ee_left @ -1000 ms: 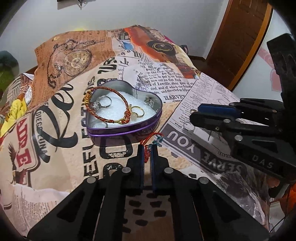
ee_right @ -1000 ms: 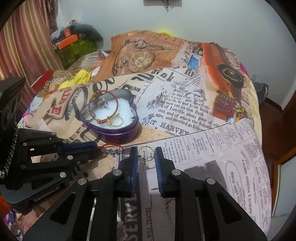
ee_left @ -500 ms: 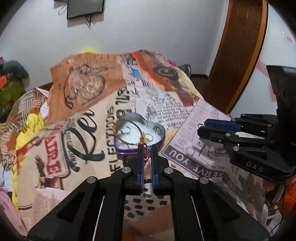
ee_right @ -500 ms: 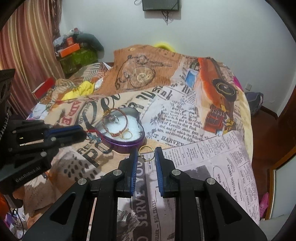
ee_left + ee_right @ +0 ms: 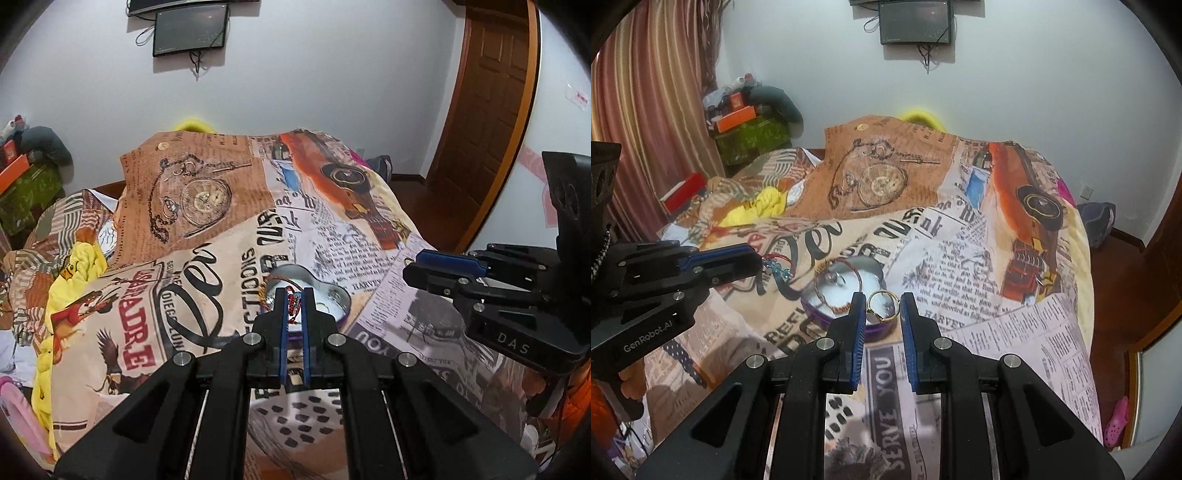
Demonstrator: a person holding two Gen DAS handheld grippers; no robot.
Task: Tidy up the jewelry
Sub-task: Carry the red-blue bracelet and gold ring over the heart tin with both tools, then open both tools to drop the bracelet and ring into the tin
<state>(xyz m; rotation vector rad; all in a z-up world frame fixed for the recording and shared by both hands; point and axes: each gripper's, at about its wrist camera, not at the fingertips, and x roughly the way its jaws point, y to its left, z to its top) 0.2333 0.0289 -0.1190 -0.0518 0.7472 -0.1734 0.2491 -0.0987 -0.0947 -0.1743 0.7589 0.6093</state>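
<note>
two claws are up over the bed, and each of mine pinches one piece. my left claw is pressed nearly together on a red cord bracelet with small blue beads; from the right wrist view the cord and beads dangle off its blue tips, left of the tin. my right claw is closed on a thin gold ring, which stands upright between the blue pads with its edges against them. the heart-shaped purple tin sits on the newspaper-print bedspread just beyond both claws, its white lining showing. inside it lies a red and gold twisted bangle leaning along the left rim, with a silver ring inside its loop. in the left wrist view the tin is partly hidden behind my left claw's fingers, and my right claw reaches in from the right edge, near the tin's right side.
</note>
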